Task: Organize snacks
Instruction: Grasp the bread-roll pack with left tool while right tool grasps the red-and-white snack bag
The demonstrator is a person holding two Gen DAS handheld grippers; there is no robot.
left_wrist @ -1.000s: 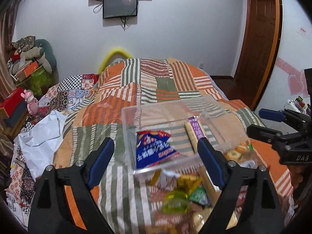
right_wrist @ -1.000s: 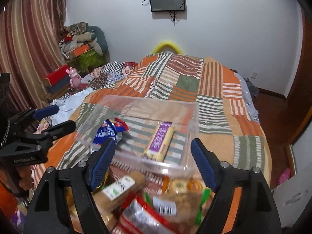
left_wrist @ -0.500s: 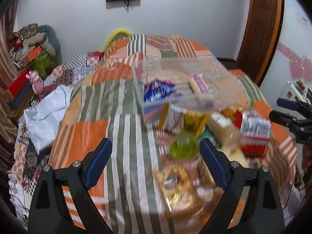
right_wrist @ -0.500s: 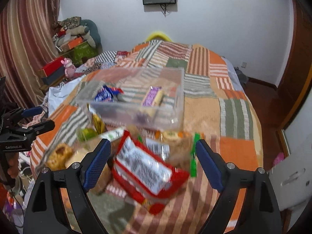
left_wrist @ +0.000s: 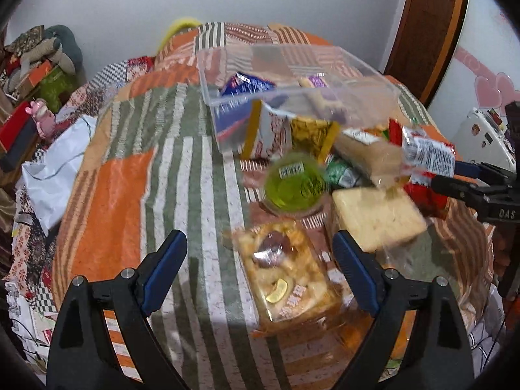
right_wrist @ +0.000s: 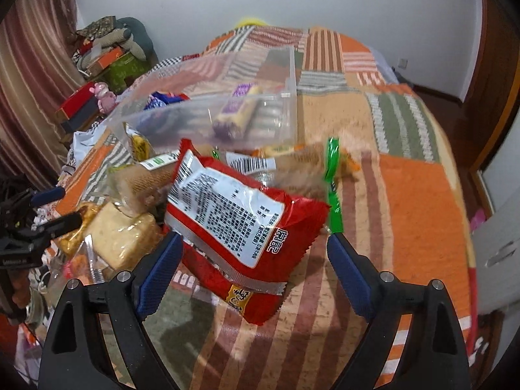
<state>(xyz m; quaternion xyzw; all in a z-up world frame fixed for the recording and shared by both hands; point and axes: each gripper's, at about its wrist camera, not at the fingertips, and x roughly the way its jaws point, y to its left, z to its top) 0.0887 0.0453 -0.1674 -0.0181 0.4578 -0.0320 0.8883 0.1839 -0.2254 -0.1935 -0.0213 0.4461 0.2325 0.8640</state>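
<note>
With both jaws apart and empty, the right hand-held gripper (right_wrist: 252, 261) should pinch the red snack packet (right_wrist: 240, 224) by its near crimped edge, then lift it clear into the clear bin (right_wrist: 227, 110), while the left hand-held gripper (left_wrist: 260, 268) hovers over the pastry tray (left_wrist: 286, 273).

The left wrist camera looked forward and down between its own fingers (left_wrist: 169, 260), close above the patchwork bedspread (left_wrist: 130, 178), facing the far white wall (left_wrist: 292, 0). The right wrist camera sat further right, equally low, aimed the same way, with the red snack packet (right_wrist: 234, 221) nearest its lens. Both views shared the clear plastic box (left_wrist: 292, 61) and the snack heap before it. Each view caught the other gripper at its edge.
</note>
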